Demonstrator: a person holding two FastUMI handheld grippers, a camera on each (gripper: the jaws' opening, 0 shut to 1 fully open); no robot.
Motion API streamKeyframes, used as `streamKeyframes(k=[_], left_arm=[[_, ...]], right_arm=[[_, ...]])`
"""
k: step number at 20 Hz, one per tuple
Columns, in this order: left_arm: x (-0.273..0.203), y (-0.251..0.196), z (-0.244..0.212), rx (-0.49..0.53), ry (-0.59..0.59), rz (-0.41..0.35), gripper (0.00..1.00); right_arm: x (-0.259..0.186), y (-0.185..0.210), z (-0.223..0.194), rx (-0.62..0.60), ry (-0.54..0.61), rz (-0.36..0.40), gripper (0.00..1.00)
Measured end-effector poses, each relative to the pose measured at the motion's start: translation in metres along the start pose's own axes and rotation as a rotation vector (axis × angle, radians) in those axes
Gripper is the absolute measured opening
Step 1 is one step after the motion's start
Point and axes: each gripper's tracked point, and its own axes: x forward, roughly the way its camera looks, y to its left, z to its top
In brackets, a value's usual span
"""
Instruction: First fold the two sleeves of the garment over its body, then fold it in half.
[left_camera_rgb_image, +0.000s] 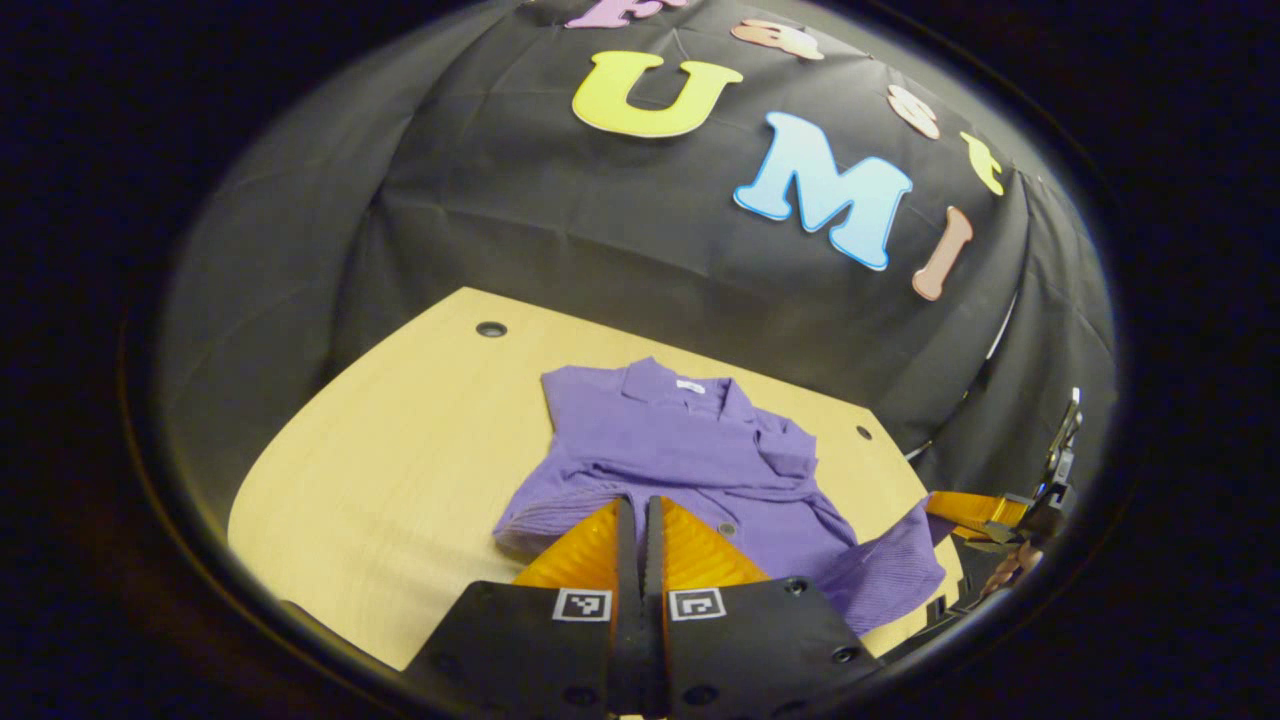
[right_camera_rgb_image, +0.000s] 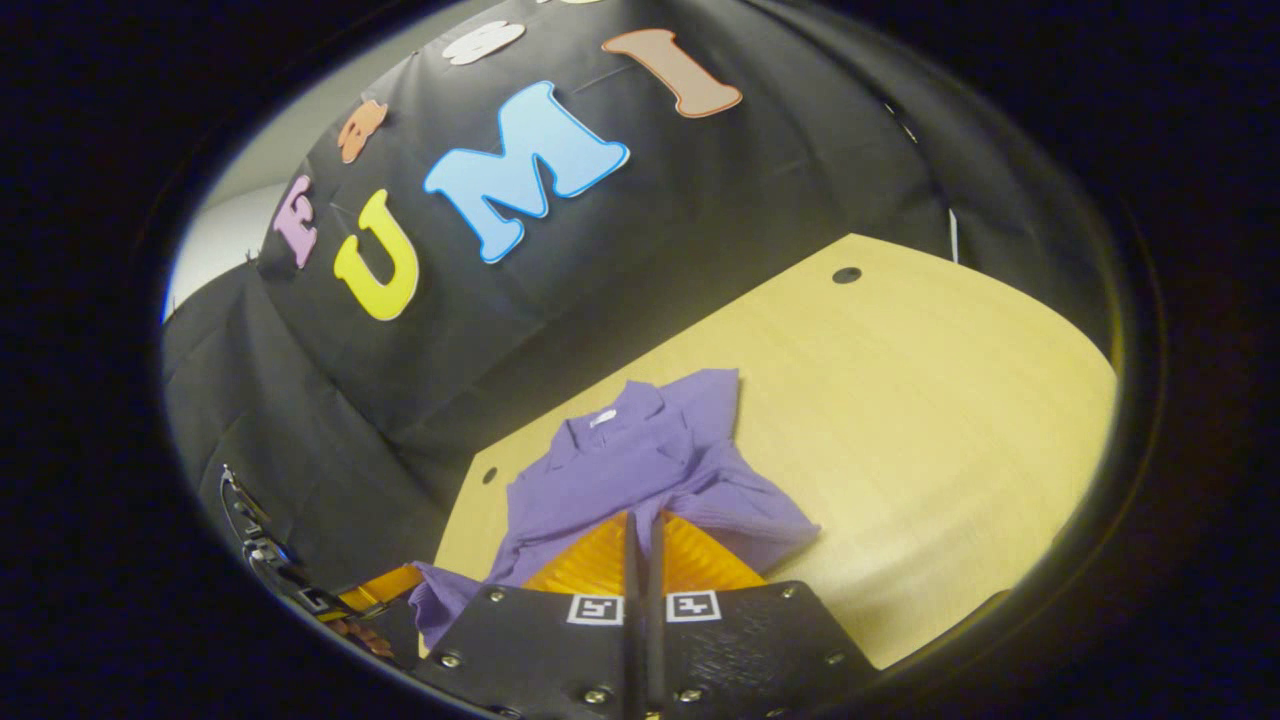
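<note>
- On the light wooden table (left_camera_rgb_image: 400, 480), a purple collared garment (left_camera_rgb_image: 680, 440) is spread with its collar toward the black cloth wall (left_camera_rgb_image: 560, 220).
- In the left gripper view, the left gripper (left_camera_rgb_image: 640, 505) is seen with its fingers pressed together on a raised fold of the garment's near edge.
- In the same view, the other gripper (left_camera_rgb_image: 985, 520) is seen at the right margin, where a lifted corner of purple cloth meets it; whether it is closed there cannot be told.
- In the right gripper view, the right gripper (right_camera_rgb_image: 645, 520) is shown with its fingers pressed together over the near hem of the garment (right_camera_rgb_image: 640, 470); cloth between them cannot be made out.
- In that view, a purple flap is lifted at the lower left, beside the other gripper (right_camera_rgb_image: 385, 590).
- Small round holes (right_camera_rgb_image: 846, 274) are seen in the table (right_camera_rgb_image: 900, 420) top.
</note>
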Motion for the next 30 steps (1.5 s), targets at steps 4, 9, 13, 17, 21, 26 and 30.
streamKeyframes(k=[4, 9, 13, 17, 21, 26, 30], left_arm=[[0.048, -0.003, 0.046, -0.009, -0.049, 0.036, 0.07], [0.114, -0.006, 0.095, 0.028, -0.092, 0.082, 0.07], [0.167, -0.003, 0.122, 0.077, -0.117, 0.125, 0.07], [0.219, -0.005, 0.149, 0.133, -0.167, 0.146, 0.06], [0.268, -0.003, 0.143, 0.202, -0.14, 0.175, 0.06], [0.297, 0.005, 0.134, 0.24, -0.13, 0.238, 0.06], [0.297, 0.007, 0.136, 0.243, -0.14, 0.258, 0.12]], right_arm=[[0.044, -0.007, 0.042, -0.139, -0.028, -0.021, 0.01], [0.103, -0.002, 0.086, -0.194, -0.048, 0.002, 0.01], [0.147, -0.007, 0.112, -0.237, -0.053, 0.006, 0.01], [0.189, -0.019, 0.132, -0.252, -0.058, -0.008, 0.01], [0.225, -0.034, 0.14, -0.27, -0.039, -0.029, 0.01], [0.254, -0.048, 0.135, -0.328, -0.002, -0.065, 0.02], [0.258, -0.051, 0.129, -0.371, 0.009, -0.098, 0.04]])
